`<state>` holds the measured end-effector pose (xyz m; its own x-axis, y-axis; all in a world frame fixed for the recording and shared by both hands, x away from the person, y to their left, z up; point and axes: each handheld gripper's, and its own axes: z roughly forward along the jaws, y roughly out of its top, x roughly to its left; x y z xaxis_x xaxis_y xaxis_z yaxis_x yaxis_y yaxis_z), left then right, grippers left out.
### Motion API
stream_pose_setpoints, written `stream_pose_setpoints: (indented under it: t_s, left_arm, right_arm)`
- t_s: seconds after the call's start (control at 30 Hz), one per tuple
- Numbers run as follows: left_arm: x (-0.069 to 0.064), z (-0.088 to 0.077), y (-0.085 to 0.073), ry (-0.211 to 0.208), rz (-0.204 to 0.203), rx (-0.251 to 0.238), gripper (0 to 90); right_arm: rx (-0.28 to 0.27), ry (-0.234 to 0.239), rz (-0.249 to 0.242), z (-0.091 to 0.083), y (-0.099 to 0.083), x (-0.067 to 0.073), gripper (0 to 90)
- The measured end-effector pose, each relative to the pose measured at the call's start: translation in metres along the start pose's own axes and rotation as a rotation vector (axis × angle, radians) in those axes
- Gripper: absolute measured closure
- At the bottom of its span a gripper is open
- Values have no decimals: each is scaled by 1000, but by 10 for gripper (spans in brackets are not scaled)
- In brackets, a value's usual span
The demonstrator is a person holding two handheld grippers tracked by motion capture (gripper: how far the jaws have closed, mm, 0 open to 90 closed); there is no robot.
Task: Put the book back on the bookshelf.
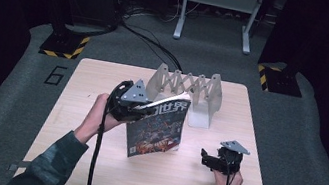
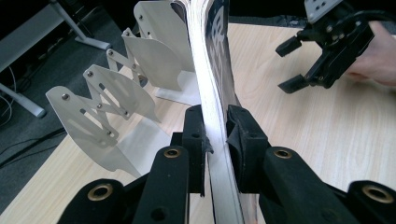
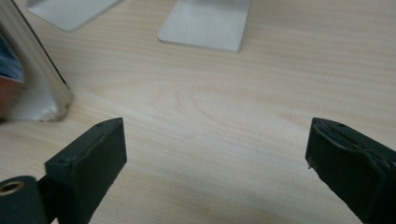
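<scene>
Dark floor and black stands surround a pale wooden tabletop [image 1: 88,171], with a grey frame standing on the floor beyond its far edge. Near the far edge, about midway along it, stands a white accordion-style file rack [image 1: 188,90], its slotted plates fanned out side by side and empty.

Just nearer the person than the rack, toward the middle of the tabletop, a magazine [image 1: 156,127] stands almost upright on its lower edge, its cover facing the near right corner and its long axis running up and slightly tilted. The left gripper [image 1: 142,109] holds it by the top left part: in the left gripper view the fingers [image 2: 247,135] are clamped narrow on the page block [image 2: 208,93], one on each face.

The right gripper [image 1: 207,159] sits low over the tabletop toward the near right corner, well apart from the magazine, its fingers [image 3: 93,154] spread wide with nothing between them.

The rack lies straight beyond the magazine, so the left hand looks better placed to carry it in; the slots run parallel to the magazine's faces, which suits sliding it edge-first.
</scene>
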<state>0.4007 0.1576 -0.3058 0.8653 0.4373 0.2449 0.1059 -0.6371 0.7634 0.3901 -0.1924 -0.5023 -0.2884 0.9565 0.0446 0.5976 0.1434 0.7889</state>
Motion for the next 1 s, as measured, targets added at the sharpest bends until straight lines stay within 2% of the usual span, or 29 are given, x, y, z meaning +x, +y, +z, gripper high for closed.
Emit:
stream_pose_setpoints:
  t_s: [0.13, 0.2, 0.37, 0.5, 0.57, 0.63, 0.7, 1.0]
  left_arm:
    - [-1, 0, 0, 3, 5, -2, 778]
    - [-1, 0, 0, 5, 6, -1, 779]
    - [-2, 0, 0, 4, 8, -6, 786]
    - [-4, 0, 0, -2, -3, -14, 794]
    - [-6, -2, 1, 0, 2, -11, 801]
    - [-7, -2, 2, -2, 5, -14, 811]
    - [-8, -1, 3, 2, 3, -12, 819]
    - [-9, -4, 9, 26, -8, 3, 821]
  right_arm:
    - [51, -18, 6, 12, -11, -6, 21]
    - [46, -27, 19, 14, -14, -7, 19]
    - [32, -53, 9, 16, -17, -9, 24]
    - [62, -63, 10, 20, -17, -9, 31]
    - [84, -74, -12, 21, -16, -8, 31]
    - [95, -74, -23, 23, -15, -7, 27]
    - [95, -66, -8, 23, -16, -8, 30]
    - [95, -61, -9, 24, -15, -9, 30]
